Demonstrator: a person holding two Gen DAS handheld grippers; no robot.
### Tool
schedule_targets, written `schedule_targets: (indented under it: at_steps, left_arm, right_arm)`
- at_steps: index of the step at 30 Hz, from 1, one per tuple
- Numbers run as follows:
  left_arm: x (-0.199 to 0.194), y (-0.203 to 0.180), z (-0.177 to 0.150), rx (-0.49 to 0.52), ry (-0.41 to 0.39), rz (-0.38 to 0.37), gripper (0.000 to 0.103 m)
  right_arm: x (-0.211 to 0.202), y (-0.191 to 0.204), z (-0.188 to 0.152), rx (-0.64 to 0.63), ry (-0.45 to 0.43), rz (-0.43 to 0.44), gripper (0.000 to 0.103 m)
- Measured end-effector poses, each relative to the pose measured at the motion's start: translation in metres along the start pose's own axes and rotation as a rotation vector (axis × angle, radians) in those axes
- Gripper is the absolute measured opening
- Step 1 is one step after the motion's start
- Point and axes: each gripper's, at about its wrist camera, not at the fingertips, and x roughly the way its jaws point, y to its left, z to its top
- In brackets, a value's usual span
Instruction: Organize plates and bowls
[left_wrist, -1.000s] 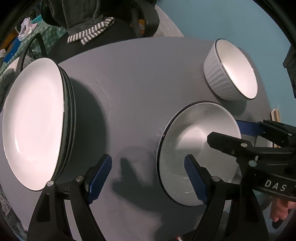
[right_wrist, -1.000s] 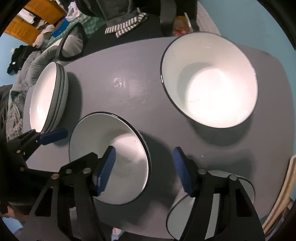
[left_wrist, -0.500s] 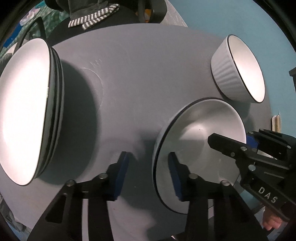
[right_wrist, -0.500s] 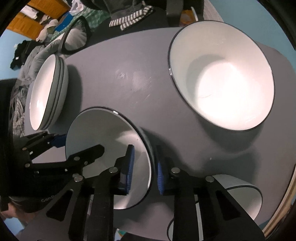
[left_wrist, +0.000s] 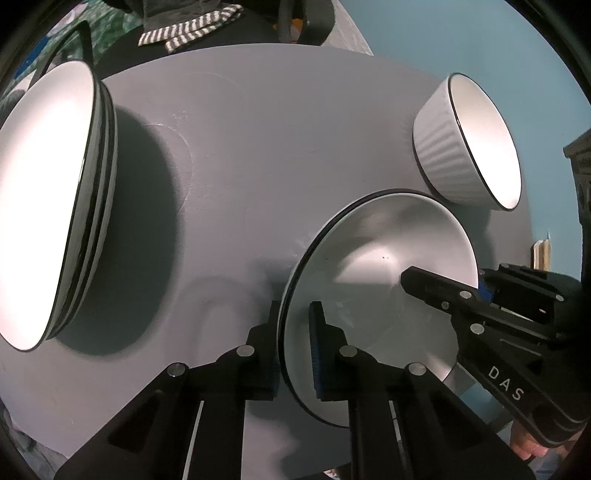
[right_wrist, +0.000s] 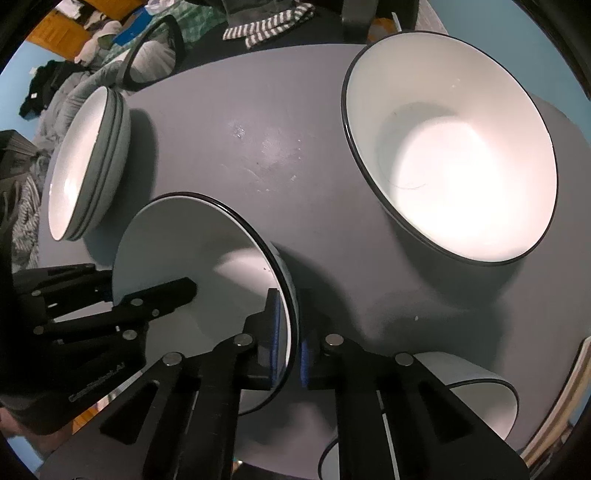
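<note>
A white plate (left_wrist: 380, 266) with a black rim lies on the round grey table (left_wrist: 258, 155). My left gripper (left_wrist: 293, 314) has its jaws closing onto the plate's left rim, with one blue pad under the rim and one on top, pressing. At the opposite rim my right gripper (right_wrist: 291, 321) does the same on the plate (right_wrist: 192, 251). Each gripper shows in the other's view: the right gripper (left_wrist: 447, 284) and the left gripper (right_wrist: 142, 277). A stack of similar plates (left_wrist: 48, 199) stands at the table's left, also seen as the stack (right_wrist: 85, 162).
A ribbed white bowl (left_wrist: 476, 144) sits beyond the plate at the right. The right wrist view shows a large white bowl (right_wrist: 461, 155) and another bowl (right_wrist: 476, 398) near the front edge. A chair with striped cloth (right_wrist: 269, 26) stands behind the table.
Both grippers went from wide open to shut on opposite rims of the plate. The cameras tilted slightly; the plate stays on the table.
</note>
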Motion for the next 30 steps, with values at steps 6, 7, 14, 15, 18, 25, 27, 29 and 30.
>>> schedule_targets:
  at_steps: [6, 7, 14, 15, 18, 25, 27, 29, 30]
  left_arm:
    - [-0.001, 0.001, -0.002, -0.011, -0.001, -0.006, 0.011]
    - [-0.001, 0.001, -0.002, -0.011, -0.002, -0.005, 0.011]
    - [-0.005, 0.005, 0.000, -0.020, -0.001, 0.002, 0.009]
    - [-0.008, 0.005, -0.001, -0.019, -0.002, 0.004, 0.009]
    - [-0.016, 0.005, 0.001, -0.016, -0.005, 0.010, 0.009]
    - [-0.033, 0.000, 0.006, 0.011, -0.008, 0.008, 0.009]
    - [-0.040, -0.002, 0.011, 0.022, -0.011, 0.008, 0.009]
    - [-0.046, -0.006, 0.015, 0.036, -0.017, 0.008, 0.009]
    - [-0.049, -0.008, 0.017, 0.043, -0.020, 0.009, 0.009]
  right_arm:
    - [-0.001, -0.002, 0.002, 0.028, 0.007, -0.003, 0.007]
    - [-0.001, -0.002, 0.001, 0.032, 0.005, -0.004, 0.006]
    - [0.000, 0.000, -0.001, 0.054, -0.010, 0.008, 0.006]
    - [-0.001, -0.004, -0.003, 0.057, -0.007, 0.013, 0.006]
    - [-0.005, -0.010, -0.005, 0.074, -0.006, 0.039, 0.006]
    - [-0.020, -0.011, -0.013, 0.100, -0.014, 0.047, 0.006]
    - [-0.027, -0.013, -0.014, 0.107, -0.018, 0.043, 0.006]
    - [-0.033, -0.012, -0.013, 0.108, -0.028, 0.037, 0.006]
    - [-0.036, -0.012, -0.013, 0.109, -0.034, 0.034, 0.006]
